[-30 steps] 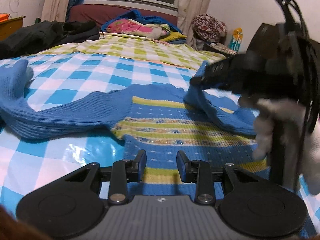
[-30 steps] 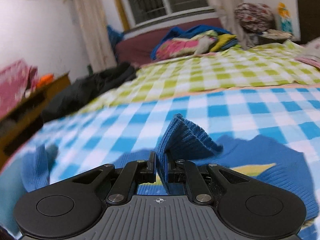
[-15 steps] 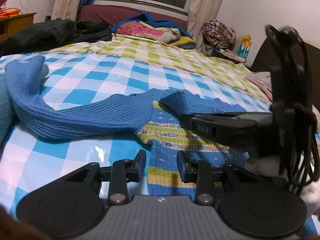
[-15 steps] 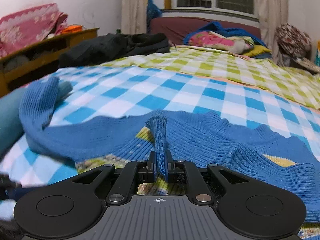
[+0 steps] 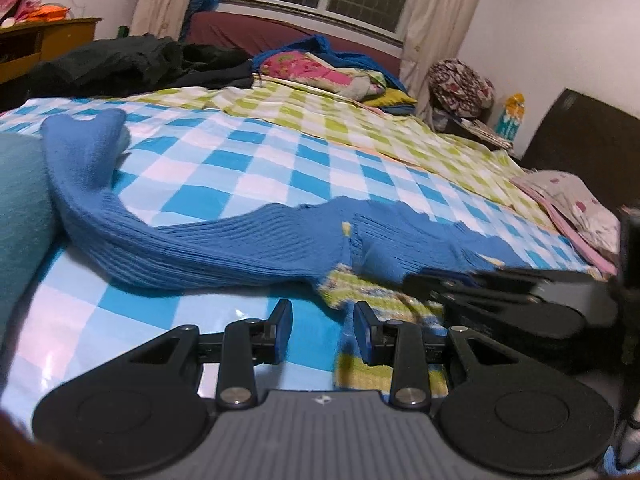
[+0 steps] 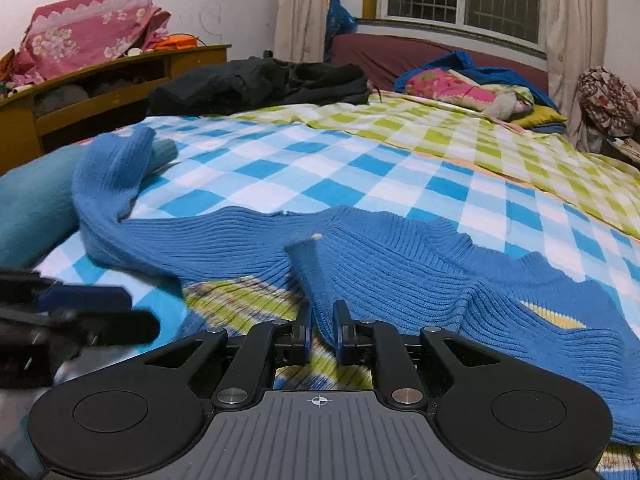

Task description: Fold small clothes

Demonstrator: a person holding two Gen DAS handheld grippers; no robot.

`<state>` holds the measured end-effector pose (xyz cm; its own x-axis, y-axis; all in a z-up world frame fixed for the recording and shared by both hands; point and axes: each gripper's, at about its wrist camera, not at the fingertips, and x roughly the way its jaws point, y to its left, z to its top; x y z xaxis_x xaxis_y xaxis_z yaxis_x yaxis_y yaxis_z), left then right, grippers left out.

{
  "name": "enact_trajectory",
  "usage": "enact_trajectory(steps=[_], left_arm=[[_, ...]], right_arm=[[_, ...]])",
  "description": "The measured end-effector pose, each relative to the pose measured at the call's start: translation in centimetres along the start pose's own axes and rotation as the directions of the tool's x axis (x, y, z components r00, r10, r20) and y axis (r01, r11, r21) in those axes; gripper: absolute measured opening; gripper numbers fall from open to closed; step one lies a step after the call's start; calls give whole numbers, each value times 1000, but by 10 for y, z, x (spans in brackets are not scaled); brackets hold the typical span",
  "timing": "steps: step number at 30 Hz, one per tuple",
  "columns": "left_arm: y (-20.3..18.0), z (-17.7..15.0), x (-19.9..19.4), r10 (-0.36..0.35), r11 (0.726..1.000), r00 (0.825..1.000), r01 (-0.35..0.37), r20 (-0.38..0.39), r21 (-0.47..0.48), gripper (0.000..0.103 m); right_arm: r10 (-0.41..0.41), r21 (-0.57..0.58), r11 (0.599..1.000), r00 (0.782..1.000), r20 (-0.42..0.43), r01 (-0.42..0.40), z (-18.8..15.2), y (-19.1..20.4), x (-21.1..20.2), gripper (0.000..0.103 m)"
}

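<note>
At the far left a teal cushion (image 6: 32,204) sits on the bed edge, and the blue sweater (image 6: 400,264) has one sleeve (image 5: 84,160) draped up against it. From there the sleeve runs rightward across the blue-checked sheet (image 5: 256,168) to the sweater's body, which lies flat — its striped yellow-green panel (image 6: 240,296) showing near the front.

The left gripper (image 5: 322,332) hovers low over the sheet at the sweater's near edge, jaws parted and holding nothing. To its right, the right gripper (image 6: 322,330) rests on the sweater's middle (its other sleeve (image 6: 440,280) is folded in across the body here); its jaws are opening, with a ridge of blue knit standing between the fingers, no longer pinched. Beyond lie a green-checked blanket (image 6: 460,136) and dark clothes (image 6: 260,84).
</note>
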<state>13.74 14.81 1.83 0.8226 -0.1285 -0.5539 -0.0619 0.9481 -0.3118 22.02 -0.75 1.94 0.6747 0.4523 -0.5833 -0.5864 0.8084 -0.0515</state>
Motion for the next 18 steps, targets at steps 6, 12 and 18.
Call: enact_trajectory(steps=[6, 12, 18], left_arm=[[13, 4, -1, 34, 999, 999, -33, 19, -33, 39], [17, 4, 1, 53, 998, 998, -52, 27, -37, 39], [25, 6, -4, 97, 993, 994, -93, 53, -75, 39]], right_arm=[[26, -7, 1000, 1000, 10, -26, 0, 2, -12, 20], [-66, 111, 992, 997, 48, 60, -4, -28, -28, 20], [-158, 199, 966, 986, -58, 167, -18, -65, -20, 21]])
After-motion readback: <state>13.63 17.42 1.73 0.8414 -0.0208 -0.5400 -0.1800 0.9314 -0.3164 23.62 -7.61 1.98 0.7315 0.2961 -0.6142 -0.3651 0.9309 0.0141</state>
